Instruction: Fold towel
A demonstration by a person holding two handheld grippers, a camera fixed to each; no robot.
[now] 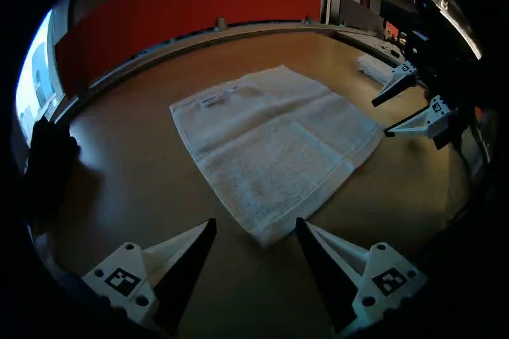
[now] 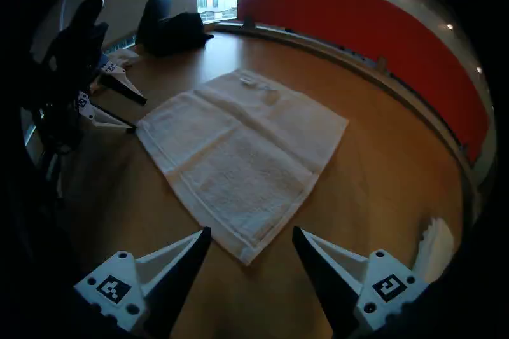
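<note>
A white towel (image 1: 273,145) lies spread flat on the brown wooden table (image 1: 140,167), one corner pointing at me. My left gripper (image 1: 256,229) stands open just short of that near corner, fingers apart and empty. In the right gripper view the same towel (image 2: 245,154) lies flat, and my right gripper (image 2: 251,240) is open with another corner just ahead of its fingertips. The right gripper (image 1: 387,116) also shows at the towel's right side in the left gripper view, and the left gripper (image 2: 135,114) at the towel's left corner in the right gripper view.
A dark bag (image 2: 172,30) sits at the table's far edge near a window. A red wall panel (image 1: 191,11) runs behind the table. A folded white cloth (image 2: 436,247) lies at the right; white cloth (image 1: 375,67) is also beyond the towel.
</note>
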